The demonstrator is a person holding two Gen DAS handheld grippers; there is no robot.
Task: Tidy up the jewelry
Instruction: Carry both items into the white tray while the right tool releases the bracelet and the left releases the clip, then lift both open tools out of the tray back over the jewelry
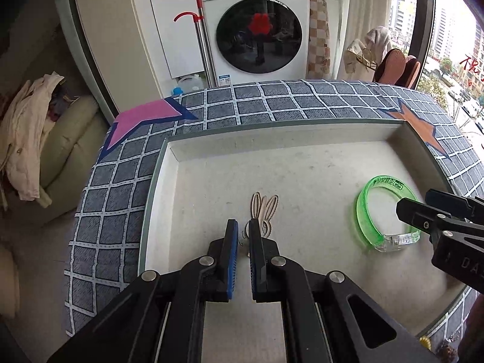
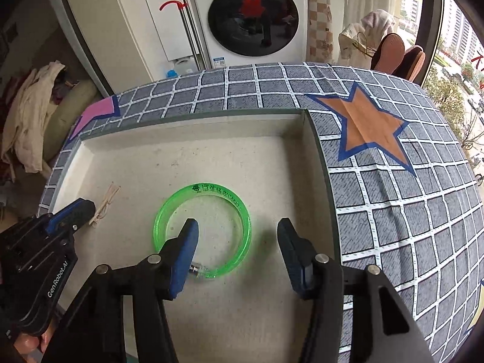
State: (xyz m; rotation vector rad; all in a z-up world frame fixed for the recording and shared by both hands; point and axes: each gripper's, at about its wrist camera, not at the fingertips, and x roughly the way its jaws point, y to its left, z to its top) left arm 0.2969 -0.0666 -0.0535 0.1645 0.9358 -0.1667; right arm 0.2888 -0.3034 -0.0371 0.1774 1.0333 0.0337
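Translucent green plastic bangle (image 2: 202, 232) lies flat on the floor of the shallow white tray (image 2: 193, 139). Right gripper (image 2: 237, 227) jaws stand open, astride its right half, pads clear. At nine o'clock, left gripper (image 1: 243, 229) jaws are nearly closed beside pale wooden rabbit-ear earrings (image 1: 263, 208); grip unconfirmed. Tray rests on grey checked cloth (image 2: 393, 211).

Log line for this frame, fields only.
left gripper: shut on rabbit earrings | right gripper: open over green bangle | both in tray

Home laundry corner: washing machine (image 1: 257, 27), mop (image 1: 199, 30), clothes pile (image 1: 27, 133).
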